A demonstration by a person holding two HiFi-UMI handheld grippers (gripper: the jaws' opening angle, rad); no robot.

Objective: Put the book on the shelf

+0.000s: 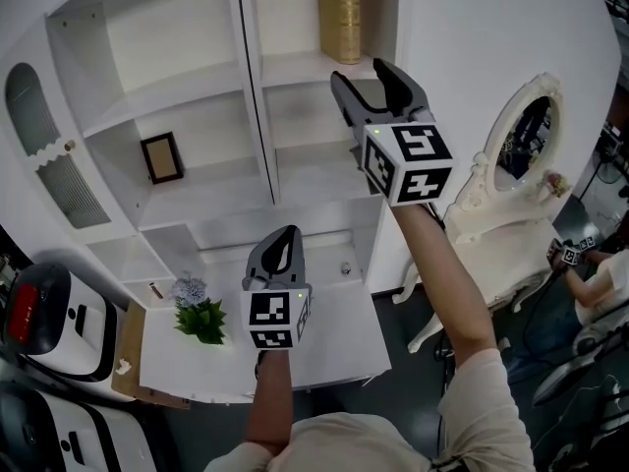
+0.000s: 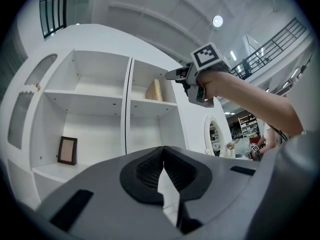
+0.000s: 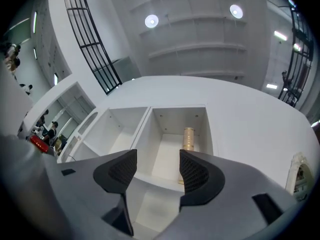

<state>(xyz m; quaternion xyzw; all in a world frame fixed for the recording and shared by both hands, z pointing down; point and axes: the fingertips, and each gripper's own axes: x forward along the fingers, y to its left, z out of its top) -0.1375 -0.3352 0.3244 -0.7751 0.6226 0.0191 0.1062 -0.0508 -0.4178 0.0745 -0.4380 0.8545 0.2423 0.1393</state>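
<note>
A big white shelf [image 1: 251,87] stands against the wall, and it has many boxes in it. The book [image 1: 340,13] is tan and gold. It stands straight up in the top right box, toward the right side of that box. Nothing is touching it. A box lower down on the left holds a small dark picture frame [image 1: 161,157], which leans on the back wall of its box. The right gripper [image 1: 362,72] is held up high in front of the shelf, near the book's box but well apart from the book. Its two jaws are wide apart and there is nothing between them. In the right gripper view the book shows past the jaws, far back in its box. The left gripper [image 1: 283,236] is held lower, over a white table [image 1: 334,347] that stands in front of the shelf. Its jaws are pressed together at the tips and hold nothing. On the left side of the table sits a little plant [image 1: 201,320] with green leaves and a gray-blue puffy flower. A very small thing [image 1: 346,268] lies near the back of the table, too small to tell what it is. To the right of the shelf stands a fancy white mirror [image 1: 491,170] with a curly frame.
</note>
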